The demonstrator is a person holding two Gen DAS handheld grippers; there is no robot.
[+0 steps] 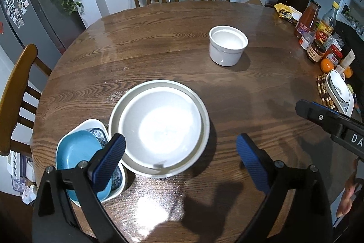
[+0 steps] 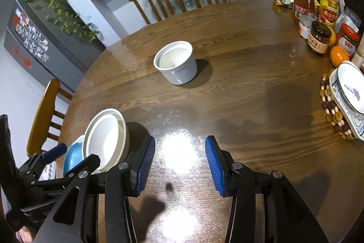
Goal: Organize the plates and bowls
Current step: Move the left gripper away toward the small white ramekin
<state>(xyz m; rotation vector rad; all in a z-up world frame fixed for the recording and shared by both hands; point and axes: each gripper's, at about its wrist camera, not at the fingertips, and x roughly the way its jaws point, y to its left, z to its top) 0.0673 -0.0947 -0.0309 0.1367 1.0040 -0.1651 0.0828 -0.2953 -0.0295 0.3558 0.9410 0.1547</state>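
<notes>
White plates (image 1: 159,129): two stacked, the smaller nested in a larger cream-rimmed one, glossy, glare washing out the centre; a small dark smudge shows on the near rim. They sit on the wooden table (image 1: 227,106) just ahead of the left gripper (image 1: 180,153), between its two blue pads but beyond them, not touched. Left gripper jaws spread wide, nothing held. The left pad overlaps and hides part of a blue dish (image 1: 77,149), which lies in a white blue-patterned dish (image 1: 113,186) touching the plates' left edge; the pattern is mostly covered. Farther ahead and to the right stands a white straight-sided bowl (image 1: 227,44), upright, seemingly with a second one nested inside; hard to confirm. Right gripper (image 2: 180,165): jaws partly apart over bare tabletop with bright glare, nothing between them. To its right, cut off by the frame edge, a white dish with a dark mark (image 2: 350,88) rests in a patterned dish (image 2: 348,115) on a beaded trivet (image 2: 329,106). Jars and bottles (image 2: 318,15) stand beyond; labels unreadable. An orange fruit (image 2: 339,56) lies beside them.
</notes>
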